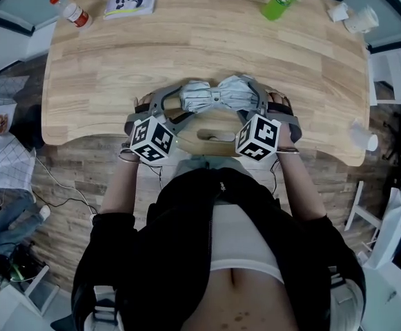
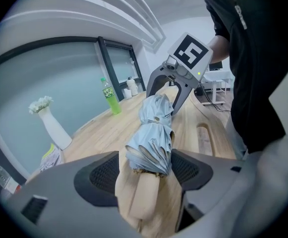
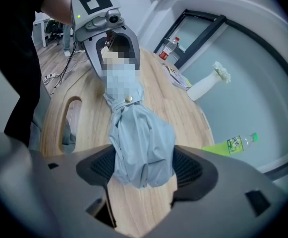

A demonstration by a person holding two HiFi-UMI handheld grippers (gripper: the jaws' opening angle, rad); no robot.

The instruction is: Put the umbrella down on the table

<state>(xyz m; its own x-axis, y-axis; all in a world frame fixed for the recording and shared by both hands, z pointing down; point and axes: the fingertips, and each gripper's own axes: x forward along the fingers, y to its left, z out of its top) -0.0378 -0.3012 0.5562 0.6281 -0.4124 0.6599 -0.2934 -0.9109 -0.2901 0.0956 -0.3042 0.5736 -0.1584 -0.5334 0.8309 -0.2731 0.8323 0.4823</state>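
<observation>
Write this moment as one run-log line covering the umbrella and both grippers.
umbrella: folded, lying on table | left gripper: open around handle | right gripper: shut on cloth end

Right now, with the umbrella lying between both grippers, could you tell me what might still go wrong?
The umbrella lies close to the near edge of the table, beside a cutout; once released it might roll off.
The right gripper has its jaws apparently closed on loose fabric, which could snag as they open.
The left gripper has its jaws open around the handle end; a sideways withdrawal could knock it.
</observation>
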